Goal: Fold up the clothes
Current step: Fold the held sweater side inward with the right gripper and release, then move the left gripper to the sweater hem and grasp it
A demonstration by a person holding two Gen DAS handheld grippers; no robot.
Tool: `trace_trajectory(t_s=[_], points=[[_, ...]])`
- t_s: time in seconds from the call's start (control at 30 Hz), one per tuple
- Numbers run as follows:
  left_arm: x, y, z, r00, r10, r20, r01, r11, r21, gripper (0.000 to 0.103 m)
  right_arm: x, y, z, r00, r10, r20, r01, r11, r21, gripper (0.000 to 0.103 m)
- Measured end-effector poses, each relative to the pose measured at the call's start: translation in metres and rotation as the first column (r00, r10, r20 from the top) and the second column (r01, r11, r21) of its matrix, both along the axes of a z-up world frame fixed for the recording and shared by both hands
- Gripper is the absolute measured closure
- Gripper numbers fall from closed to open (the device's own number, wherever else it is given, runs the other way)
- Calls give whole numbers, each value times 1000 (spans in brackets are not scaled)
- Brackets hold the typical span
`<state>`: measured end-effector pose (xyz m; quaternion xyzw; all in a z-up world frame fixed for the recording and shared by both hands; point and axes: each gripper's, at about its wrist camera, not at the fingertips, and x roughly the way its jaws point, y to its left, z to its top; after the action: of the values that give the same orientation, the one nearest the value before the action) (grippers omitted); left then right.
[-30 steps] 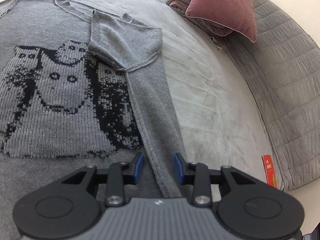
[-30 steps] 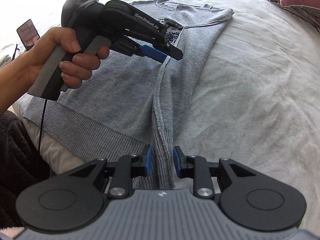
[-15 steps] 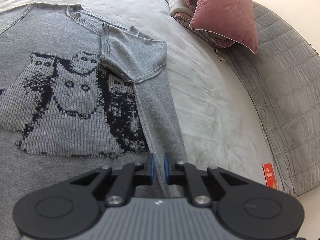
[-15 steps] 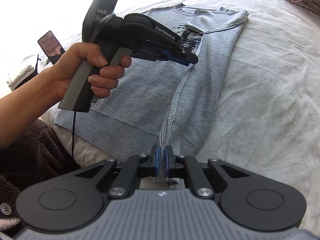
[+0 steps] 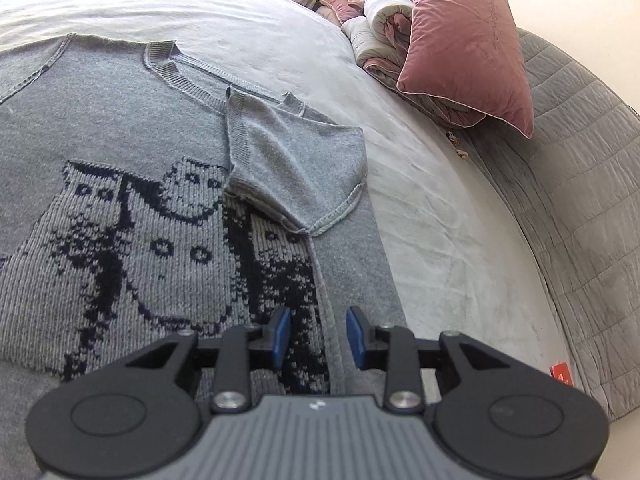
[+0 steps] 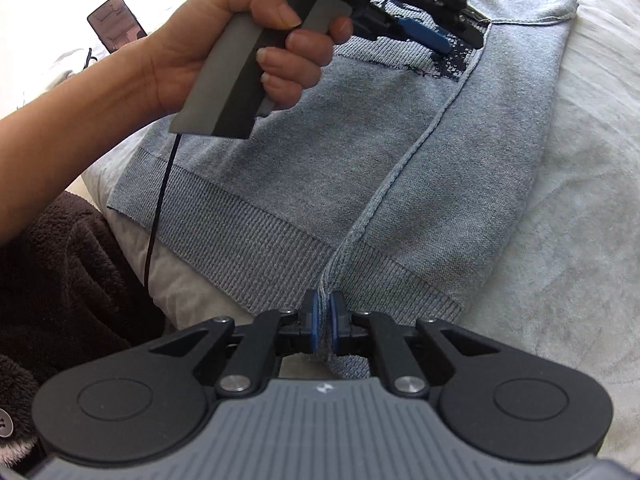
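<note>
A grey knitted sweater (image 5: 120, 140) with a dark animal pattern lies flat on the white bed. Its right side is folded inward and the short sleeve (image 5: 296, 160) is laid over the chest. My left gripper (image 5: 318, 322) hovers over the folded edge's seam; its jaws are opening with nothing pinched between them. A hand (image 6: 224, 40) holds the left gripper (image 6: 460, 36) above the pattern. My right gripper (image 6: 325, 312) pinches the ribbed hem (image 6: 248, 240) where the folded edge ends; its jaws are starting to open, and the fabric is still pressed between the pads.
A pink pillow (image 5: 464, 40) leans on folded blankets (image 5: 380, 28) at the far end of the bed. A grey quilted cover (image 5: 580, 200) runs along the right side. A phone (image 6: 114, 22) lies at the left, and a dark fleece garment (image 6: 52, 272) sits at the near edge.
The left gripper shut on the folded edge, then opened again and moved up towards the pattern. The right gripper shut on the hem and kept hold; the folded flap now lies wider and flatter.
</note>
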<state>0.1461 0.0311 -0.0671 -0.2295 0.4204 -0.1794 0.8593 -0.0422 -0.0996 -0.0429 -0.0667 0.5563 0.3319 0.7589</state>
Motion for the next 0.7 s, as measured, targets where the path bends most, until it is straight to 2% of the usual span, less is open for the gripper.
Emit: trace_trajectory(t_s=[0.07,0.17,0.23,0.27,0.37,0.43,0.57,0.7], points=[[4,-3,1,1000,-5,11,5,1000,21,72,2,1,2,1000,16,-11,-16,1000,0,87],[7,-5,5,999,-21,26,20,998,56,70,5,2,8,999,36,-14,-36,999,6,86],[7,-1,10,999,-26,40,22,996,84,63,13,1,13,999,33,-19,-32,999,29,85],[6,3,12,999,-25,48,20,994,103,62,17,0,15,999,29,-22,-28,999,43,82],[6,23,19,998,3,61,-13,986,165,58,34,1,21,1000,19,8,-19,998,61,64],[7,43,23,997,42,70,-55,978,202,57,48,4,25,999,15,38,-17,997,69,63],[10,88,30,987,131,98,-153,950,272,53,82,15,27,997,-5,79,-2,996,84,63],[15,138,34,967,225,123,-254,903,348,50,120,28,24,993,-42,109,30,993,114,61]])
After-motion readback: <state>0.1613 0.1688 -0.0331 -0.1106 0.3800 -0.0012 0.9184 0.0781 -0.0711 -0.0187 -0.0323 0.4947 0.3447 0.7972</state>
